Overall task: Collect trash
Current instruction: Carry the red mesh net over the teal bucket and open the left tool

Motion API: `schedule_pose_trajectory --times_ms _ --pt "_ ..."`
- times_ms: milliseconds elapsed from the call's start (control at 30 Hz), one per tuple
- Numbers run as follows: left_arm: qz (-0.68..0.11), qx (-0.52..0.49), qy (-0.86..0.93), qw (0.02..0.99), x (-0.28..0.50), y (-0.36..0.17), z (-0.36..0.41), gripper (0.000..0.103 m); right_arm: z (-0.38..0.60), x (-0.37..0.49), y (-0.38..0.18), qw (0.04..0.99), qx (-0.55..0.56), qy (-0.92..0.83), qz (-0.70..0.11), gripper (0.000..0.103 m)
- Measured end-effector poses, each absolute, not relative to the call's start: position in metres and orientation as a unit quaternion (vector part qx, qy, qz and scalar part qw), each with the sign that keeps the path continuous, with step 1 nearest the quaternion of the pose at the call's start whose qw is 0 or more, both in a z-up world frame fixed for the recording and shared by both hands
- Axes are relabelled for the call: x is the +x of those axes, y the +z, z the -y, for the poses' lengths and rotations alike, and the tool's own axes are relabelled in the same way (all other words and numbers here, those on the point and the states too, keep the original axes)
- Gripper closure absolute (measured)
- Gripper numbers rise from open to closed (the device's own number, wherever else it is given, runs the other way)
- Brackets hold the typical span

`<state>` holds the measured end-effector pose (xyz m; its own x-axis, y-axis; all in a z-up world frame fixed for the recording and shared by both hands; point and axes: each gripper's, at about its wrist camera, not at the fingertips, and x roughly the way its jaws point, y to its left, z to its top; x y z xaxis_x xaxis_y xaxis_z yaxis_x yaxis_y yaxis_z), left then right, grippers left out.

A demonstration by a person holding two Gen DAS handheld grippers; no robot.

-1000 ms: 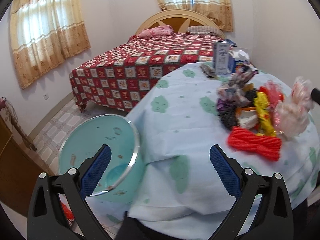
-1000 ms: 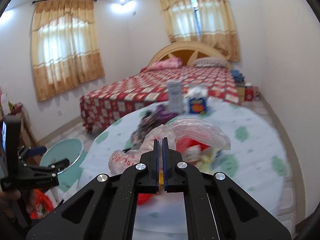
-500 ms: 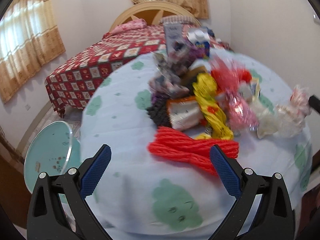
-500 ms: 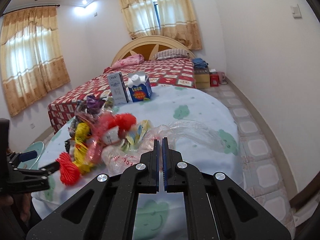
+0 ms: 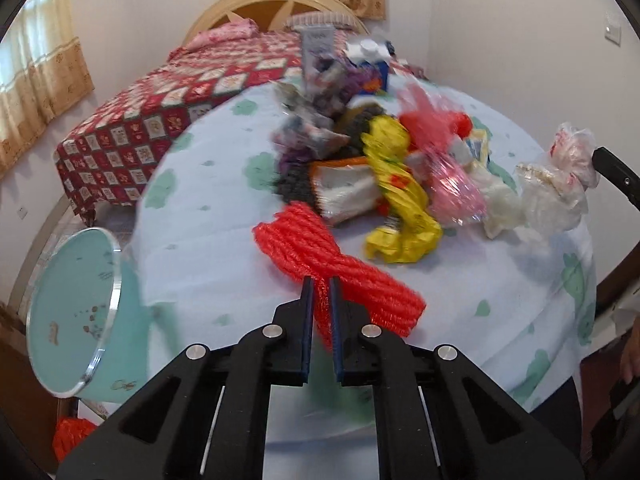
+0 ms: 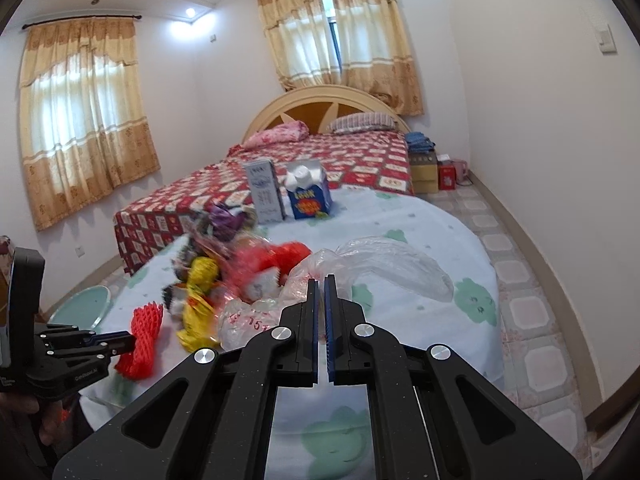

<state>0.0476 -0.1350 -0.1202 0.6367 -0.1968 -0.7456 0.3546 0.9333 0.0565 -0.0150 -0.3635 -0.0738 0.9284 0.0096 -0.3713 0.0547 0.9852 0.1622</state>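
A pile of trash lies on a round table with a pale blue cloth [image 5: 208,248]. My left gripper [image 5: 320,292] is shut on a red foam net sleeve [image 5: 352,276] at the pile's near edge; the sleeve also shows in the right wrist view [image 6: 144,336]. My right gripper [image 6: 321,284] is shut on a clear plastic bag [image 6: 384,264], which shows at the right in the left wrist view [image 5: 560,184]. A yellow wrapper [image 5: 396,200], a pink bag [image 5: 452,196] and an orange-edged pack [image 5: 344,192] lie in the pile.
A teal bin [image 5: 76,312] with a metal rim stands on the floor left of the table. A grey carton [image 6: 264,192] and a blue carton [image 6: 308,196] stand at the table's far side. A bed with a red quilt [image 6: 320,168] is behind.
My left gripper has closed from wide open onto the red foam net sleeve. My right gripper stays shut on the clear bag over the table.
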Motion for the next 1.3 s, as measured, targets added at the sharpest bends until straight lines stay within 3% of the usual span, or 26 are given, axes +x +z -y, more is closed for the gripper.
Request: schedule_pose_trajectory --times_ms 533,1300 --pt "-0.331 0.090 -0.067 0.937 0.037 -0.068 0.034 0.096 0.299 0.010 -0.044 0.981 0.060 0.046 -0.178 0.099" --pt "-0.331 0.065 0.043 0.940 0.062 -0.072 -0.067 0.096 0.184 0.086 -0.054 0.969 0.001 0.130 -0.211 0.099"
